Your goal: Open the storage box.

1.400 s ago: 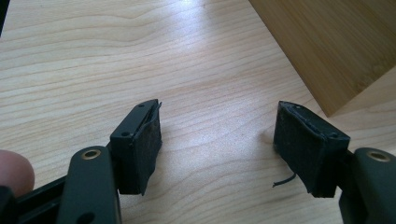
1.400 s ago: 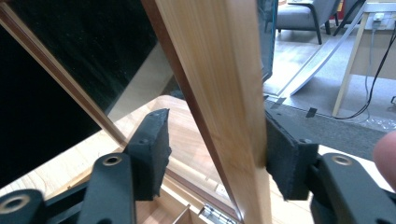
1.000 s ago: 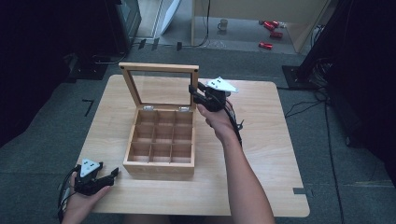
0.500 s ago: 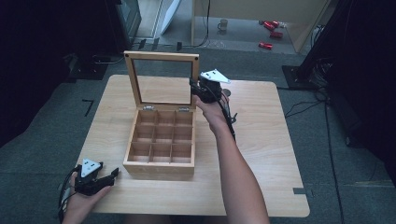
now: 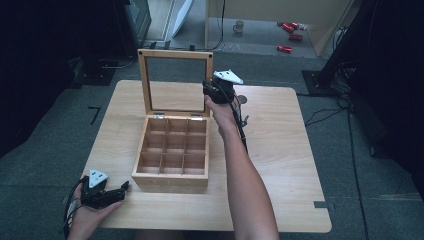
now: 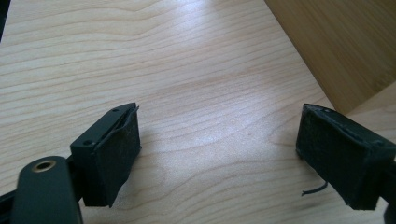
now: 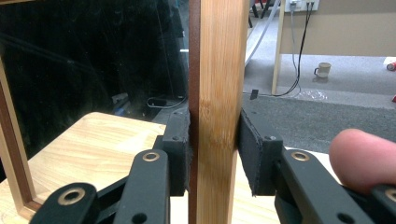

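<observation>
A wooden box [image 5: 172,150] with several small compartments stands in the middle of the table, its glass-paned lid [image 5: 175,82] raised upright. My right gripper [image 5: 212,90] is shut on the right side of the lid frame [image 7: 217,102]; both pads press the wood. Near the table's front left corner my left gripper [image 5: 120,190] rests low over the tabletop, jaws wide apart with nothing between them [image 6: 219,154]. A corner of the box [image 6: 345,42] shows at the upper right of the left gripper view.
The wooden table [image 5: 280,150] has bare room right of the box. A small dark round thing [image 5: 242,99] lies by the right gripper. On the floor beyond are a mug [image 5: 239,25], red objects [image 5: 290,30] and cables [image 5: 345,100].
The right gripper has swung the lid from tilted back towards fully upright and has risen slightly. The left gripper has stayed in place.
</observation>
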`<move>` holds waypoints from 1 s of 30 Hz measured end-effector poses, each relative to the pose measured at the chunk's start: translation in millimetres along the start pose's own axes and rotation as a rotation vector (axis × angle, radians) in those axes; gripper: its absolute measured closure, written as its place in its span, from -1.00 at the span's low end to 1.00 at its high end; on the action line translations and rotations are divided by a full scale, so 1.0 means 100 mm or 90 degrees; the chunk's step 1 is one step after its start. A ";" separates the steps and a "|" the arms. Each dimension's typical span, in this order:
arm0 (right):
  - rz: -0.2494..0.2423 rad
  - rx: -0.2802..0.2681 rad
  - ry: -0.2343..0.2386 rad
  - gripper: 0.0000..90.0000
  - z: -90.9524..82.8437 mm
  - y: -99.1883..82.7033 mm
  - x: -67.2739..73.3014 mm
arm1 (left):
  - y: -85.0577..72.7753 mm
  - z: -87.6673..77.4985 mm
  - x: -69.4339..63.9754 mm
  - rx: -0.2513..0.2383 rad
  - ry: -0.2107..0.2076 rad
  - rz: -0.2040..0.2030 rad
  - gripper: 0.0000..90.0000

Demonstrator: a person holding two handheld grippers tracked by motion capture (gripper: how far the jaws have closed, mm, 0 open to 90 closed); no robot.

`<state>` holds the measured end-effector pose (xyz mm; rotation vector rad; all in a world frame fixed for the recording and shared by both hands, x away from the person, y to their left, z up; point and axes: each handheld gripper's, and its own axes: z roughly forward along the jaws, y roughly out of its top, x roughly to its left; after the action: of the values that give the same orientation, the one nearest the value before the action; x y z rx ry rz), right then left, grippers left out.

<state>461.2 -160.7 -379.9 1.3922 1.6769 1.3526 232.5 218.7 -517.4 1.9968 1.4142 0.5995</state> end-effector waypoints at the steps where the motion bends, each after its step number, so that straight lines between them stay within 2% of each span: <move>1: -0.004 0.001 0.000 0.48 0.01 0.01 0.00 | 0.00 0.00 0.00 -0.001 0.002 -0.003 -0.71; 6: -0.019 0.004 -0.019 0.41 -0.01 0.02 0.06 | 0.00 0.01 0.00 0.000 0.003 -0.005 -0.73; 8: -0.022 0.009 -0.022 0.13 -0.05 0.01 0.08 | 0.00 0.01 0.00 0.000 0.003 -0.005 -0.73; 10: -0.012 0.017 -0.012 -0.08 -0.11 0.00 0.07 | 0.00 0.01 0.00 0.001 0.004 -0.005 -0.73; 16: -0.016 0.043 0.021 -0.49 -0.39 -0.11 0.00 | 0.00 0.01 -0.01 -0.002 0.004 -0.008 -0.73; 22: -0.029 0.051 0.024 -0.65 -0.72 -0.28 -0.19 | 0.00 0.01 0.00 -0.001 0.004 -0.008 -0.73; 25: -0.042 0.061 0.010 -0.68 -0.86 -0.40 -0.32 | 0.00 0.01 -0.01 0.000 0.005 -0.008 -0.72; 30: -0.041 0.075 -0.001 -0.70 -1.07 -0.61 -0.55 | 0.00 0.01 -0.01 0.000 0.005 -0.008 -0.72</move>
<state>361.0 -245.6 -411.0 1.3909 1.8110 1.2341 233.2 217.9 -517.7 1.9863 1.4294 0.6023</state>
